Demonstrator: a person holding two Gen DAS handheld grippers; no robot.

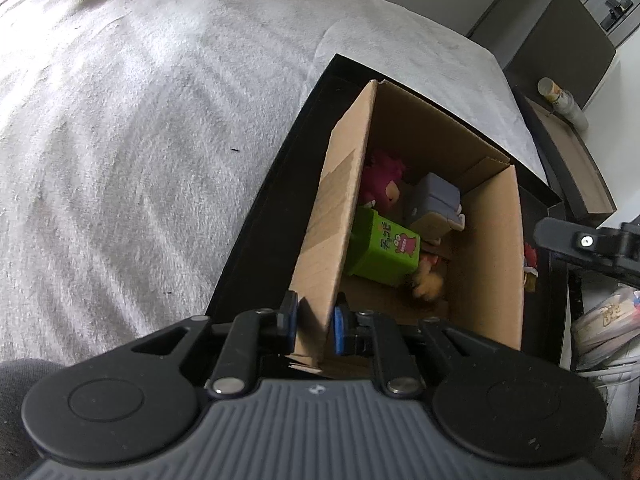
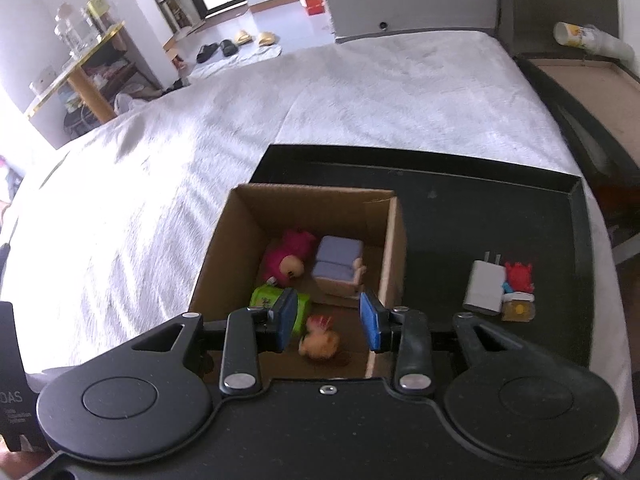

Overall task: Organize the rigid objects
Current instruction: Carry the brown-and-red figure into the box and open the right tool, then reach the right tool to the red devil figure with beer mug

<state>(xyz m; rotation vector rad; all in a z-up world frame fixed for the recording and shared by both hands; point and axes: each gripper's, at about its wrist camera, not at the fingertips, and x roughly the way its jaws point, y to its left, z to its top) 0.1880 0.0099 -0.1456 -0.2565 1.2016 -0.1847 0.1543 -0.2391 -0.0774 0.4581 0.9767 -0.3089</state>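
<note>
In the left wrist view, the left gripper (image 1: 314,326) is seen at the lower centre of the frame, its blue pads closed narrowly on the near wall of the cardboard box (image 1: 340,216). The wall is pinched, it is judged, so that the box is kept steady while items are dropped in. The box stands on a black tray (image 1: 264,216) laid on a grey blanket (image 1: 140,140) that fills the left of the frame. Inside the box a green block (image 1: 384,252), a pink plush figure (image 1: 382,184), a lilac block toy (image 1: 434,204) and a small orange-haired figure (image 1: 428,284) are packed toward the left wall. Part of the right gripper is visible at the right edge.

In the right wrist view, the right gripper (image 2: 329,322) is shown at the lower centre, over the open box (image 2: 224,248), its pads standing apart with nothing between them. The small figure (image 2: 320,342) lies on the box floor just below the gap, which suggests a release. At the right of the frame, on the tray (image 2: 440,216), a white charger (image 2: 484,286), a red toy (image 2: 519,276) and a small yellow piece (image 2: 518,310) are clustered outside the box, presumably not yet sorted.
</note>
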